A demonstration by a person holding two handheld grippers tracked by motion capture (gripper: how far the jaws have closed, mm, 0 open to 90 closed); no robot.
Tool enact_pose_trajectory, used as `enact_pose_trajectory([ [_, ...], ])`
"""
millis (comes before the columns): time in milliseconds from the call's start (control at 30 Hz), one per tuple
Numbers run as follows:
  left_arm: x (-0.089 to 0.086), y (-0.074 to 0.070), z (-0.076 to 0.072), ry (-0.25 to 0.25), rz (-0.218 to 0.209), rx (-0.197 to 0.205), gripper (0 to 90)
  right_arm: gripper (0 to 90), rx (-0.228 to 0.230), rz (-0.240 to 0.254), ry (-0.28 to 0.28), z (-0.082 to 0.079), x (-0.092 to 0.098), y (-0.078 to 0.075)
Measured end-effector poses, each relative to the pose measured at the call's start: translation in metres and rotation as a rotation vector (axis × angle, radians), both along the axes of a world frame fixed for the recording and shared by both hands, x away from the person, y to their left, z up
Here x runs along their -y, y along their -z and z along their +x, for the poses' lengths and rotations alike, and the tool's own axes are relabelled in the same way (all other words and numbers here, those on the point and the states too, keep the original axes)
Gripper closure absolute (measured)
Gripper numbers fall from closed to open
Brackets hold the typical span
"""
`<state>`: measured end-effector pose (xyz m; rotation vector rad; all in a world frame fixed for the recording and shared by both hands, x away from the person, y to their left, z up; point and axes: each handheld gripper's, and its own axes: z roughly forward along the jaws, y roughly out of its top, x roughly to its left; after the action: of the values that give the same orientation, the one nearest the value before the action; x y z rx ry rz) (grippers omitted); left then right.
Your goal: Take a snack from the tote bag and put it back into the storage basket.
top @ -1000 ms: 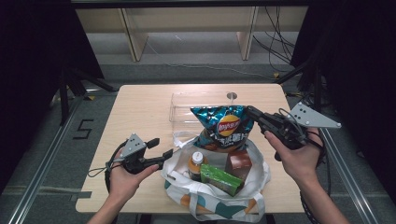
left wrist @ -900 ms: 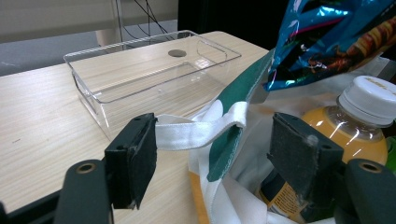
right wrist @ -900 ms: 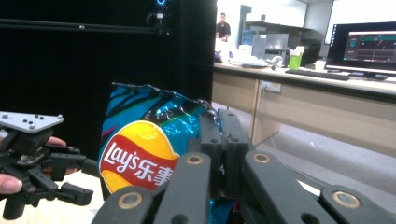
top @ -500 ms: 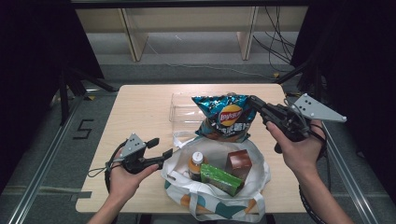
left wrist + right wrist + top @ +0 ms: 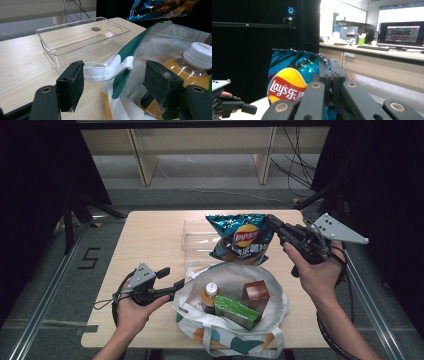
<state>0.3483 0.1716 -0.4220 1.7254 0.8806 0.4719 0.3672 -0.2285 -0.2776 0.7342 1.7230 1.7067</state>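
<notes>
right tool [image 5: 270,221]: jaws clamped on chip bag [image 5: 241,238], held above desk [image 5: 150,240], upper centre of high view | left tool [image 5: 172,278]: jaws apart, straddling white bag handle [image 5: 107,70] | tote bag [image 5: 232,332] at lower centre, holding bottle [image 5: 211,296], green carton [image 5: 237,311]

We read "Lay's" in white on the red-and-yellow badge of the blue chip bag [image 5: 292,85], followed by two Chinese characters, 乐 and a second one partly hidden behind the black jaws. From the high view, the same badge shows on the bag [image 5: 241,238], its lettering too small to spell out. On the floor left of the table we read a dark numeral "5" [image 5: 89,258]. The orange bottle's label [image 5: 150,108] carries print too blurred for us to read. The monitor [image 5: 402,33] shows windows whose text is illegible.
</notes>
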Motion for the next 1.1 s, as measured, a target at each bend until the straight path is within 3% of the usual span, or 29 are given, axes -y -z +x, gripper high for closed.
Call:
enact_pose_trajectory([
  [100,-0.001,0.0,0.0,0.0,0.006,0.001,31.7,90.0,-0.019,0.002,0.008,0.002,0.0,0.001],
  [300,-0.001,0.0,0.001,-0.001,0.002,0.003,31.7,90.0,-0.017,0.013,0.013,0.006,0.0,0.001],
  [467,0.0,0.0,0.002,0.002,-0.004,0.003,31.8,90.0,-0.002,-0.006,0.028,0.011,0.001,-0.001],
  [533,0.0,0.0,0.002,0.001,-0.005,0.003,31.7,90.0,-0.021,0.012,0.024,0.011,-0.001,-0.002],
  [600,-0.001,0.0,0.002,0.001,-0.004,0.004,31.7,90.0,0.007,0.009,0.028,0.013,-0.002,-0.003],
  [1100,-0.002,0.001,-0.001,-0.022,-0.005,-0.004,31.9,90.0,-0.008,0.02,0.027,0.024,-0.008,-0.004],
])
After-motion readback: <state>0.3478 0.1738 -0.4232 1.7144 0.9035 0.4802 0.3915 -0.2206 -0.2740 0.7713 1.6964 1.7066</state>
